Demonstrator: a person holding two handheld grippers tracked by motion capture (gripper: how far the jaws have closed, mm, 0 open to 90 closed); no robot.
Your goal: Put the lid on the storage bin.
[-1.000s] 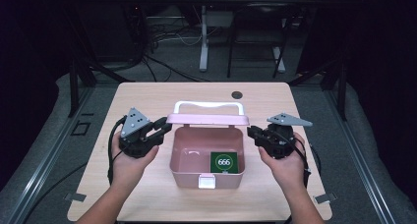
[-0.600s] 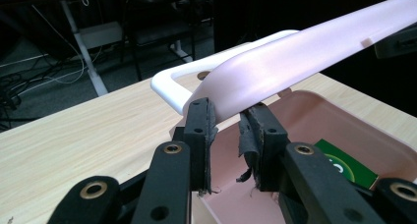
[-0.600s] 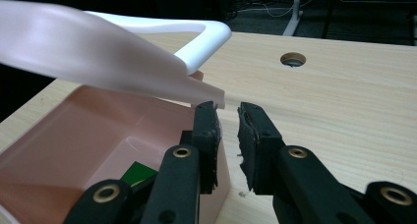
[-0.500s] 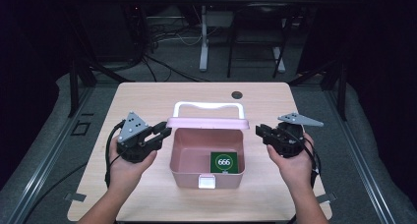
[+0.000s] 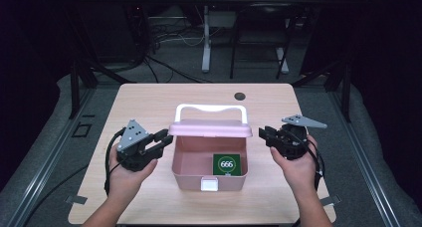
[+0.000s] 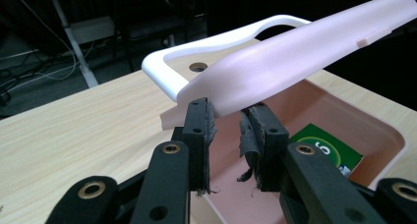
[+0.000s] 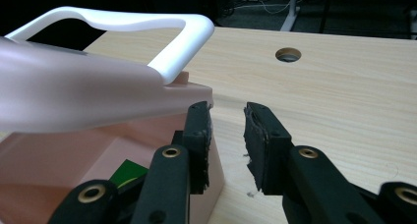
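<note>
Left tool clamped on the left end of the pink plastic box lid, half-raised, long axis crosswise. Right tool has just been opening, empty, off the lid's right end.

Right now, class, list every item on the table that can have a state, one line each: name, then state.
pink box: open, upright on the table.
lid: raised and tilted, its left edge held.
white handle: standing up behind the lid.
green card: lying flat inside the box.
left gripper: shut on the lid's edge.
right gripper: open, jaws just opening, nothing between them, beside the lid.
</note>
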